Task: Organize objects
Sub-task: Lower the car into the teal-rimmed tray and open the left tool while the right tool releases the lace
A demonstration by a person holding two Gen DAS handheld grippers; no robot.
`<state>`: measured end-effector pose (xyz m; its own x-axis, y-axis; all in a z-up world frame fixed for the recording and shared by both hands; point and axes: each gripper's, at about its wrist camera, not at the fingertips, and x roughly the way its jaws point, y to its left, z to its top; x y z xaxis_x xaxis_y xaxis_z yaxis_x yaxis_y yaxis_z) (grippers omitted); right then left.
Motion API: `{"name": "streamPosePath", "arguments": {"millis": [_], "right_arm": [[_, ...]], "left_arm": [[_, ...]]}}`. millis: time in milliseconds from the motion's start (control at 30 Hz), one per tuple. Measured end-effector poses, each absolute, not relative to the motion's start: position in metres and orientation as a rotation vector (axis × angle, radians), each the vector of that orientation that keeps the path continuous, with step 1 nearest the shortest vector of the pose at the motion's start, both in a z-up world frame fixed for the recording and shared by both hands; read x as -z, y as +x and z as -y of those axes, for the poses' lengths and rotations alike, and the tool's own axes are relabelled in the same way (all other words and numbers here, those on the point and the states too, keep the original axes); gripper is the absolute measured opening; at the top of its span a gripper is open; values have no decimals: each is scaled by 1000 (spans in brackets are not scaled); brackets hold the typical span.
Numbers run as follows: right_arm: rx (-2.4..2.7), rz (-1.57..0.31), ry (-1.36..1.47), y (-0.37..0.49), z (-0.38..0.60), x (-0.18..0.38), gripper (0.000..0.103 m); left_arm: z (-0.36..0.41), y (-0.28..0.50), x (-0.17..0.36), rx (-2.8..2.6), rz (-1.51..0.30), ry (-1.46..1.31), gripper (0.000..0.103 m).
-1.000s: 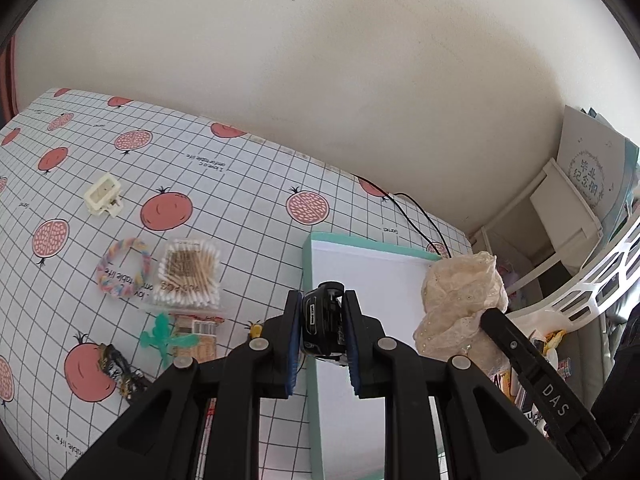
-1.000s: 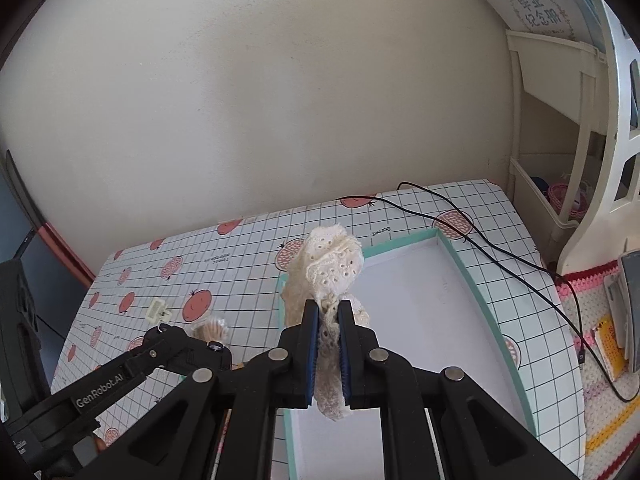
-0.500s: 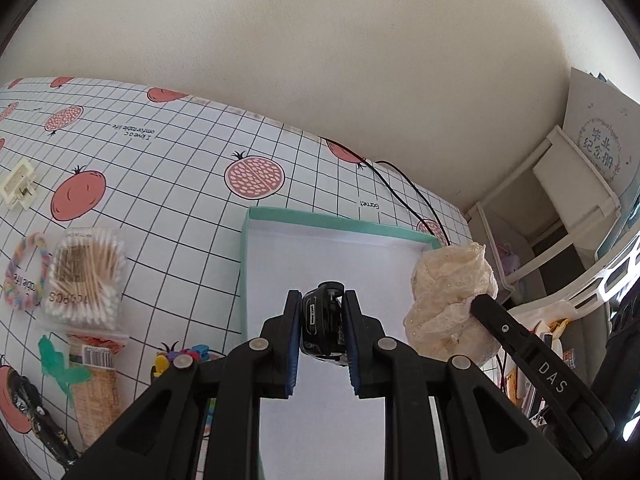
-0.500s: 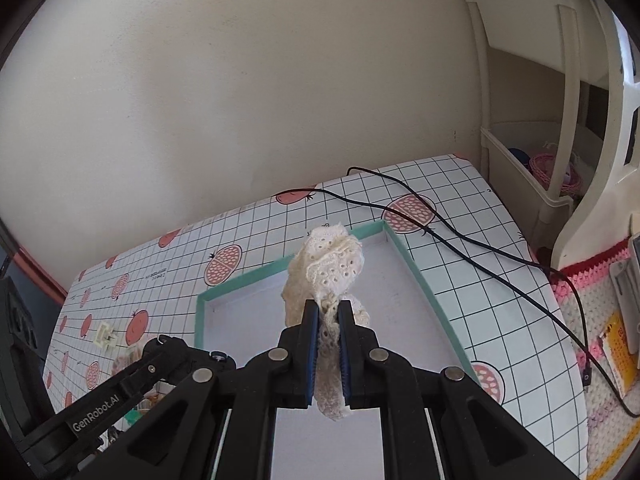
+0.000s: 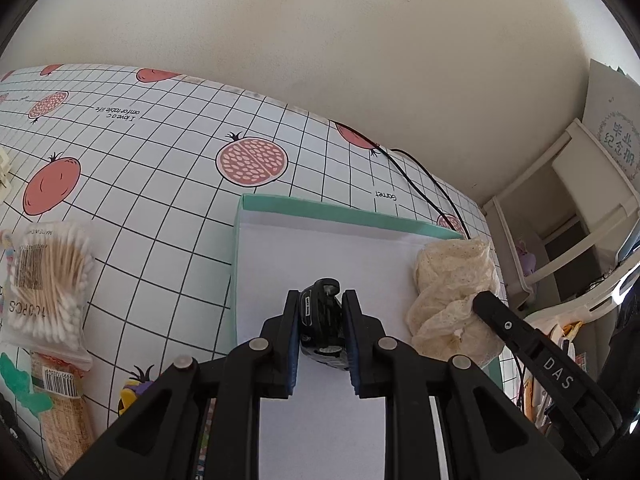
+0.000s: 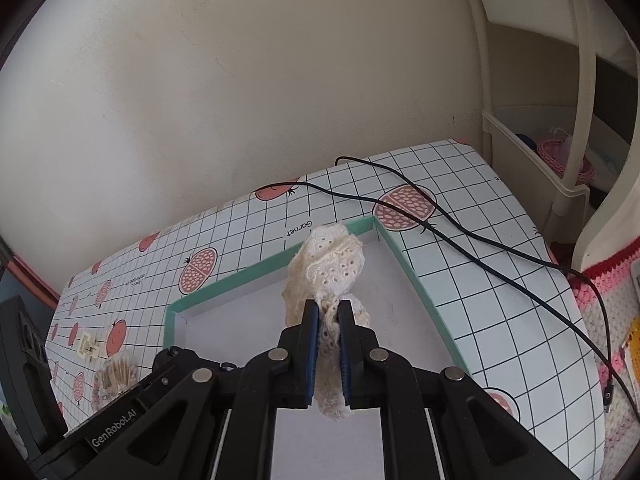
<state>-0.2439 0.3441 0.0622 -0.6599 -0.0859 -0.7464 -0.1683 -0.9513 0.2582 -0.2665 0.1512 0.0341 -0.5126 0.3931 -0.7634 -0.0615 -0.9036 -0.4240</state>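
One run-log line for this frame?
left gripper: shut on black toy car | right gripper: shut on cream lace cloth | both over teal-rimmed box

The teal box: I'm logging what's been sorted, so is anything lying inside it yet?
Nothing seen lying inside: the teal box shows bare white floor. The lace cloth and black toy car are held above it.

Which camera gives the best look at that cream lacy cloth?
The right wrist view: the cream lace cloth sits centred, eyelet holes sharp, pinched in the right gripper. The left wrist view shows it off to the side as a crumpled bundle over the teal-rimmed white tray.
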Motion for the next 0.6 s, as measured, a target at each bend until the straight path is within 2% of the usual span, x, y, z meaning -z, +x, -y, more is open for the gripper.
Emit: {"name": "streamPosePath", "arguments": {"millis": [400,467,500,600], "right_arm": [[-2744,-459,-1316,-249,-342,-53,13],[-2746,-453,-1324,-250,-340,-54,14],[-2746,-452,-1328,-250,-339,-55,16],[-2751,-460,-1324,-250,-338,-59,29]], "left_arm": [[-144,-270,-36,-2474,542,-1380,23],[-144,-270,-39,-2471,536,-1380,28],[-144,-270,-42,-2472,532,-1376,34],[-144,-269,-50,-2483,512,-1365,39]]}}
